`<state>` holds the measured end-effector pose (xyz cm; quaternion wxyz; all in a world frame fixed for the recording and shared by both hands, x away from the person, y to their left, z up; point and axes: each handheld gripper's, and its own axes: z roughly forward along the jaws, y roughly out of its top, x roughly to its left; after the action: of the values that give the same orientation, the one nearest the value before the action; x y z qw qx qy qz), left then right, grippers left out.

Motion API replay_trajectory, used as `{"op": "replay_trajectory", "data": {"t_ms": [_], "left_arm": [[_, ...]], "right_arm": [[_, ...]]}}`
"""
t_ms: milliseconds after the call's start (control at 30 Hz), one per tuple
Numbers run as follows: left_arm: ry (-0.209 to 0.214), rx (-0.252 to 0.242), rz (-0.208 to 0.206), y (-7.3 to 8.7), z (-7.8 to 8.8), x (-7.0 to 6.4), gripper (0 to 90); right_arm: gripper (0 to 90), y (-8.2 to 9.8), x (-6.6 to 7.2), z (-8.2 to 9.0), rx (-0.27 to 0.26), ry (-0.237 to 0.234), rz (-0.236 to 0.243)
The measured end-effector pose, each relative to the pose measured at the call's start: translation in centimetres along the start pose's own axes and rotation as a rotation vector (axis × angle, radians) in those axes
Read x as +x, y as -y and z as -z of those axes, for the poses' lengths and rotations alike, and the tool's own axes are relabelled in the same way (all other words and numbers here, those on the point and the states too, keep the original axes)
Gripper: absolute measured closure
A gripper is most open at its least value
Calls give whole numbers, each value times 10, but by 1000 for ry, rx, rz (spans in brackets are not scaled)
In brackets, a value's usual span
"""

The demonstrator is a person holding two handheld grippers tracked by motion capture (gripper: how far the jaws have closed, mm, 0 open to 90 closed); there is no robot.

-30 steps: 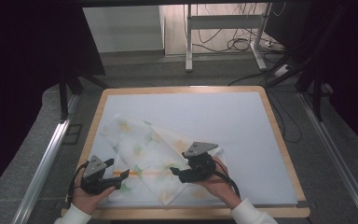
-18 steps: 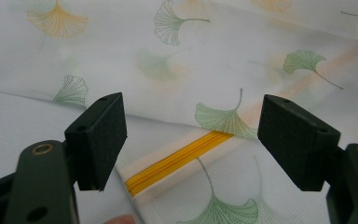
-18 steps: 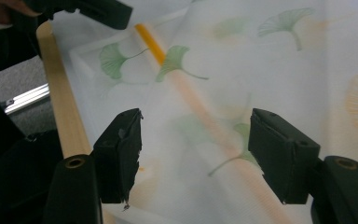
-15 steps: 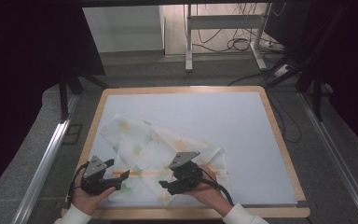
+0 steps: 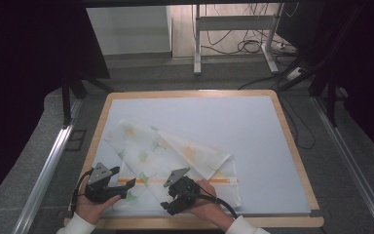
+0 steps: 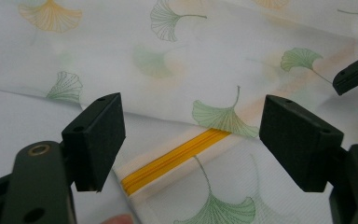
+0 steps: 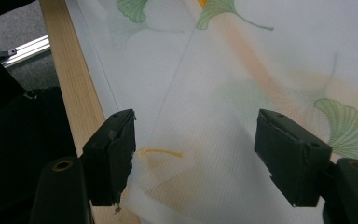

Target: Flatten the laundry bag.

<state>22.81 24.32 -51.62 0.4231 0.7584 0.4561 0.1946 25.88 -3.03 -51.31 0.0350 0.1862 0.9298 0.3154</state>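
High view: a table (image 5: 292, 146) w/ a pale blue top and a light wood rim; a person's two forearms come in from the bottom edge, each hand holding black tongs.

At left, the left tongs (image 5: 129, 184) sit near the table's front left corner, pointing right along the front edge. Jaws spread wide, released, nothing pinched. In the left gripper view (image 6: 191, 142) the two black pads stand well apart above the cloth (image 6: 205, 65), w/ a yellow-orange stripe (image 6: 177, 158) running diagonally between them, just beside the left pad. A fingertip shows at the bottom edge of that view.

The cloth (image 5: 175, 156) is thin, white, printed w/ green and orange ginkgo leaves. It lies loosely folded on the front left part of the table, one flap reaching back toward the left rim, the front part close to the front edge. The stripe (image 5: 224, 179) runs level across its front portion.

To the right, at bottom centre, the right tongs (image 5: 168, 207) tilt down over the cloth's front edge. Jaws have just been opening; wide apart, released. In the right gripper view (image 7: 193, 154) sheer cloth (image 7: 242, 84) lies between the pads, a corner touching or just beside the left pad; not clamped. The wood rim (image 7: 70, 84) runs along the left of that view.
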Motion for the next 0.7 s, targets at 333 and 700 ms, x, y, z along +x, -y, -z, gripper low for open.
{"op": "replay_trajectory", "data": {"t_ms": [333, 700], "left_arm": [[3, 8, -2, 0, -1, 0, 222], [7, 15, 3, 1, -3, 1, 221]], "right_arm": [[290, 1, 6, -12, 54, 23, 24], [373, 3, 9, -12, 55, 81, 47]]}}
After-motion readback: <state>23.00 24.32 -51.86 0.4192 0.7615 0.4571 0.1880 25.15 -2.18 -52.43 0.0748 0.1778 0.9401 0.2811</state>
